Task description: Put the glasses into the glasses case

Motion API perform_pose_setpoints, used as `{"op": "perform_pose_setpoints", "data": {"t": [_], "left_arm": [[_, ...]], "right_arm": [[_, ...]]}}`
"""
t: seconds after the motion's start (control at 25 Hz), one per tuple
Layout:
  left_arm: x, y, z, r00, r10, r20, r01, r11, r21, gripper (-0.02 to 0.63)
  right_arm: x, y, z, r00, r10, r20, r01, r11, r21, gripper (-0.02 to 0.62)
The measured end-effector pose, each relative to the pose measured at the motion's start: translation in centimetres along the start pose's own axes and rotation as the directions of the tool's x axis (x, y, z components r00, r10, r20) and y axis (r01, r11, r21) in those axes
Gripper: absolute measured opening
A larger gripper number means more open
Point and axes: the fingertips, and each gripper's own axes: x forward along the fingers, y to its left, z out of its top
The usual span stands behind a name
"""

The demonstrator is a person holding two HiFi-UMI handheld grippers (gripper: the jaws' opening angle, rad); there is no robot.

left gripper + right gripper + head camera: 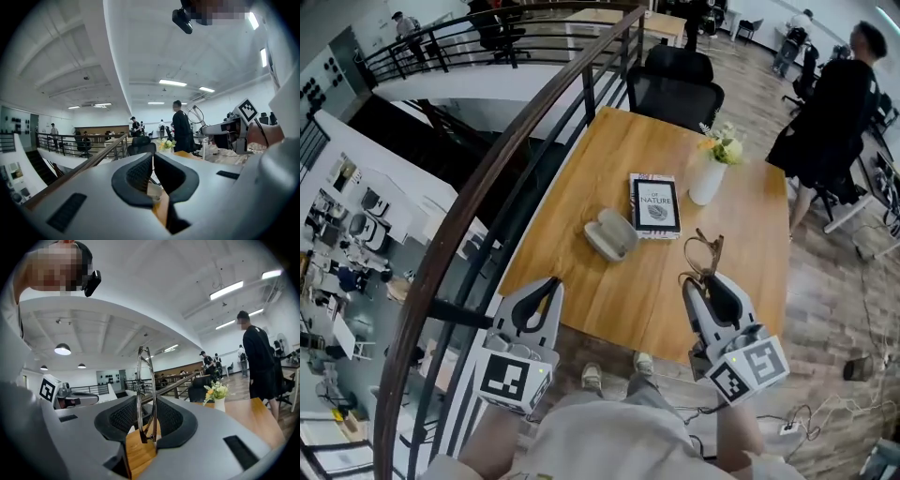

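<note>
The fingers of your right gripper [703, 279] pinch the glasses [705, 255] by a thin rim. Those of your left gripper [551, 281] are together and empty. The glasses case [611, 234] lies open at ten o'clock from the glasses, and the rim may twist loose on the way.

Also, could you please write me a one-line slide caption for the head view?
Right gripper holding the glasses over the wooden table, the open glasses case ahead, left gripper shut.
</note>
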Motion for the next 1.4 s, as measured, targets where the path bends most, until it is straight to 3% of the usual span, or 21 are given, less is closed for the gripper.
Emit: {"op": "perform_pose_setpoints", "data": {"t": [0.24, 0.6, 1.0, 1.12, 1.24, 1.4], "left_arm": [[0.0, 2.7, 1.1, 0.986, 0.165, -0.026, -0.165, 0.986, -0.007, 0.026], [2.0, 1.0, 1.8, 0.94, 0.335, -0.055, -0.337, 0.941, -0.016, 0.026], [4.0, 1.3, 1.2, 0.932, 0.35, -0.091, -0.351, 0.936, 0.004, 0.026], [4.2, 1.9, 1.5, 0.928, 0.367, -0.064, -0.368, 0.93, -0.004, 0.026], [4.4, 2.8, 1.7, 0.925, 0.379, -0.04, -0.379, 0.925, 0.006, 0.026], [5.3, 3.6, 0.7, 0.932, 0.356, -0.074, -0.354, 0.934, 0.038, 0.026]], "right_arm": [[3.7, -1.4, 1.6, 0.989, 0.145, -0.018, -0.144, 0.988, 0.053, 0.143], [7.2, -5.9, 1.0, 0.957, 0.277, -0.084, -0.271, 0.96, 0.072, 0.143], [11.5, -5.7, 0.0, 0.924, 0.362, -0.12, -0.354, 0.932, 0.083, 0.143], [13.3, -4.6, -0.6, 0.906, 0.401, -0.14, -0.39, 0.916, 0.095, 0.143], [15.7, -3.5, -2.2, 0.888, 0.423, -0.179, -0.417, 0.906, 0.074, 0.143], [19.0, -2.4, -5.4, 0.87, 0.421, -0.256, -0.418, 0.906, 0.069, 0.143]]}}
